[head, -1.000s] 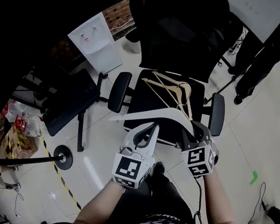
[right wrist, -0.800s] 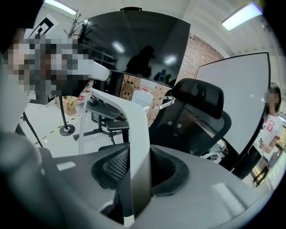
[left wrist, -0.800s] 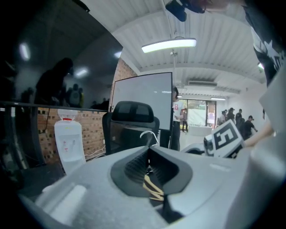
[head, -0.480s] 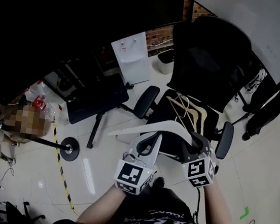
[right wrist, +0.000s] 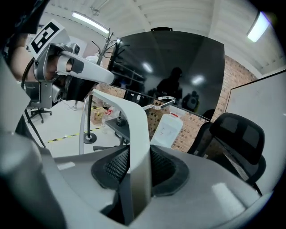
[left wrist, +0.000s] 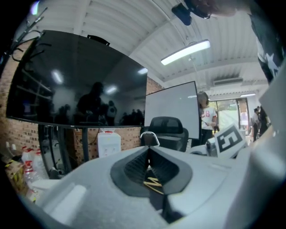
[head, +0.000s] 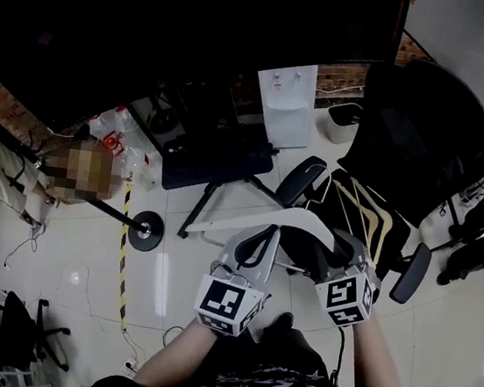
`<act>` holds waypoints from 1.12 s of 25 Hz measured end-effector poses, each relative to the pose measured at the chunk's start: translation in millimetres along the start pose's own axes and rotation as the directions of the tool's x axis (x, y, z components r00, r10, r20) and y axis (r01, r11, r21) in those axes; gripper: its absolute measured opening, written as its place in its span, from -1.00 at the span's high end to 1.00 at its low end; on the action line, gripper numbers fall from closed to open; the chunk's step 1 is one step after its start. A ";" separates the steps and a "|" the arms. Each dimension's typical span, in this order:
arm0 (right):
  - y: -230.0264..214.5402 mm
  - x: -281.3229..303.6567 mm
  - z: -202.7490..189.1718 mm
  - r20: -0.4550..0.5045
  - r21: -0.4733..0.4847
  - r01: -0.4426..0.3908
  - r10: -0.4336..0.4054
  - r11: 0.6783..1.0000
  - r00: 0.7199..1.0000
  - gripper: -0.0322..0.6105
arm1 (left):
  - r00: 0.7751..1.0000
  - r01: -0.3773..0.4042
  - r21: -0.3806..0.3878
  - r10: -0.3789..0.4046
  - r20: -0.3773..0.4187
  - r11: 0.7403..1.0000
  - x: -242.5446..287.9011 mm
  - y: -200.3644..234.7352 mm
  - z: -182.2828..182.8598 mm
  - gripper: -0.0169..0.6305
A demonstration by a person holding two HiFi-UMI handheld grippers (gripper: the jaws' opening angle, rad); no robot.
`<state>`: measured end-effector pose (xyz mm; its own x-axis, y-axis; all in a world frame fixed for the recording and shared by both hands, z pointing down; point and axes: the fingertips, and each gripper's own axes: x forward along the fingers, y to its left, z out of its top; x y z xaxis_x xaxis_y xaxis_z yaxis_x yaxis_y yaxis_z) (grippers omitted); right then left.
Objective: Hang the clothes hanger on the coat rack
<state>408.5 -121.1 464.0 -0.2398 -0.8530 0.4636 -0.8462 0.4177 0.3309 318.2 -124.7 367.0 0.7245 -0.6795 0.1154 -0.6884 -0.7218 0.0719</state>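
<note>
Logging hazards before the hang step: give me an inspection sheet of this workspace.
Surface: pale tiled floor.
Job's things: white hanger held in the air; coat rack stands to the left, apart from it.
Clutter: wooden hangers on the office chair; bottles by the wall.
Grippers: left gripper and right gripper both shut on the white hanger.
Cables: thin cables on the floor at left.
Surroundings: large dark screen, water dispenser, striped floor tape.
</note>
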 end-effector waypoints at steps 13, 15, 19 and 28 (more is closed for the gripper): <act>123.4 69.9 106.3 0.118 -0.208 -0.220 0.248 0.953 0.962 0.51 | 0.941 -0.328 -0.052 0.331 0.068 0.943 -121.0 128.4 12.6 0.93; 157.6 80.2 128.3 0.139 -0.240 -0.248 0.286 0.939 0.948 0.51 | 0.922 -0.376 -0.053 0.379 0.083 0.925 -152.9 154.0 12.1 0.93; 234.2 92.0 167.7 0.170 -0.282 -0.302 0.357 0.911 0.918 0.51 | 0.877 -0.465 -0.057 0.468 0.104 0.884 -223.5 201.8 12.4 0.93; 376.0 120.1 267.7 0.231 -0.325 -0.328 0.410 0.887 0.882 0.51 | 0.833 -0.538 -0.026 0.536 0.136 0.842 -360.1 308.2 15.5 0.93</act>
<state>-65.8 -150.2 424.0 -0.6689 -0.6533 0.3545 -0.5174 0.7517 0.4090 -154.3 -104.5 332.1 0.2389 -0.9710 -0.0001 -0.9707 -0.2389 0.0245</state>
